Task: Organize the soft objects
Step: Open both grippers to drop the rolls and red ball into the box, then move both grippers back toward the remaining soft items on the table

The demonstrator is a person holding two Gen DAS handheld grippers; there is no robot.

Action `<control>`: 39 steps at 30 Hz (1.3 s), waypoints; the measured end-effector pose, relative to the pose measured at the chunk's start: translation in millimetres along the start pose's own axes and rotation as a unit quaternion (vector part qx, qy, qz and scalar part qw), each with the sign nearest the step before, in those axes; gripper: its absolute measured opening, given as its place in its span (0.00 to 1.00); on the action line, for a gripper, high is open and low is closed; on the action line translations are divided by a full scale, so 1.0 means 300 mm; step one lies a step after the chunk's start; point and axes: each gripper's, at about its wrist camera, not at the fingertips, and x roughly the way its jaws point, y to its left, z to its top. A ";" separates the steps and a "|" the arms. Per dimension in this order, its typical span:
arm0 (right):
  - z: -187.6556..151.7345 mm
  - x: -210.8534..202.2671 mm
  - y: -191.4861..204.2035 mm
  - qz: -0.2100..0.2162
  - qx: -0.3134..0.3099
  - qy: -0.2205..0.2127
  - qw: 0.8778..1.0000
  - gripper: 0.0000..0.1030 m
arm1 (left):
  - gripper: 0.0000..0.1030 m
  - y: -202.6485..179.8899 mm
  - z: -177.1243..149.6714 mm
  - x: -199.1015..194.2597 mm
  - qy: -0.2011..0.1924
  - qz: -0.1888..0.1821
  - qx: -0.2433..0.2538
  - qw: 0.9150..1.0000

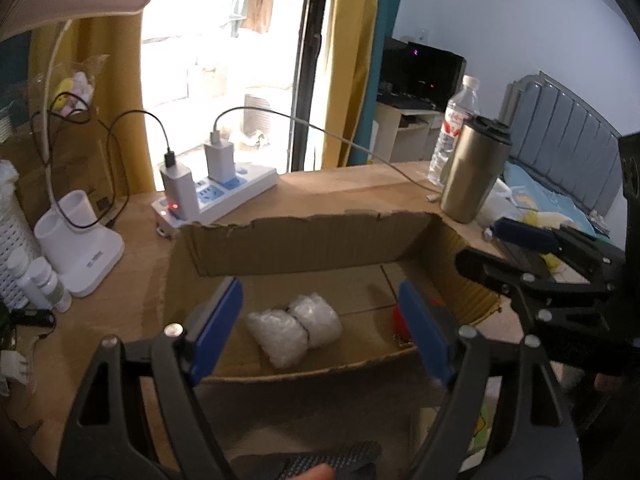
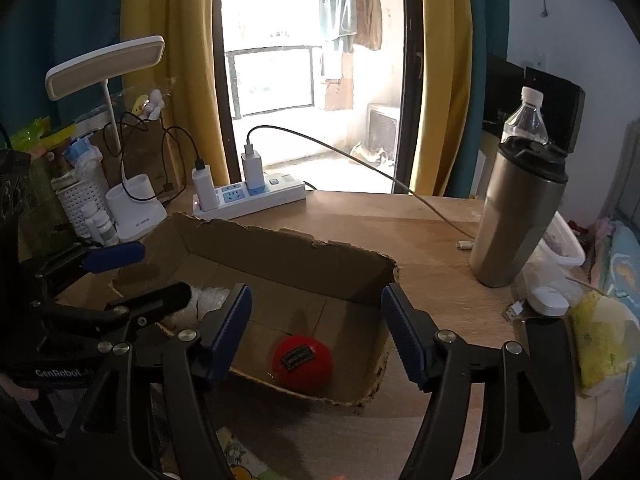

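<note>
Left gripper (image 1: 320, 328) hangs spread and empty over the box's near wall (image 1: 280, 376); right gripper (image 2: 316, 336) likewise, nothing between its fingers. Inside the box, the wrap bundle (image 1: 294, 330) lies at 12 o'clock of the left gripper, the red ball (image 2: 302, 364) at 12 o'clock of the right (both look deposited, judging by position). Torn far rim (image 2: 288, 236) is low; floor between the items is open. Tumbler (image 2: 516, 216) stands at 2 o'clock, outside the box.

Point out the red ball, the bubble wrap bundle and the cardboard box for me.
red ball (image 2: 303, 365): right wrist view, its front face.
bubble wrap bundle (image 1: 294, 328): left wrist view, its middle.
cardboard box (image 1: 312, 240): left wrist view, its far wall.
</note>
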 end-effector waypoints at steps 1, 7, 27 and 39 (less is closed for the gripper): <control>0.001 -0.008 0.002 -0.002 0.001 -0.001 1.000 0.69 | 0.80 0.002 -0.001 -0.009 -0.003 0.001 -0.002 1.000; -0.007 -0.068 0.015 -0.022 0.003 -0.008 1.000 0.76 | 0.93 0.014 -0.017 -0.085 -0.025 0.010 -0.004 1.000; -0.067 -0.227 0.089 -0.037 0.005 -0.025 0.999 0.80 | 0.94 0.038 -0.081 -0.277 -0.060 0.022 -0.018 0.998; -0.122 -0.296 0.098 -0.044 0.010 -0.029 0.999 0.80 | 0.94 0.023 -0.130 -0.340 -0.067 0.021 -0.012 0.997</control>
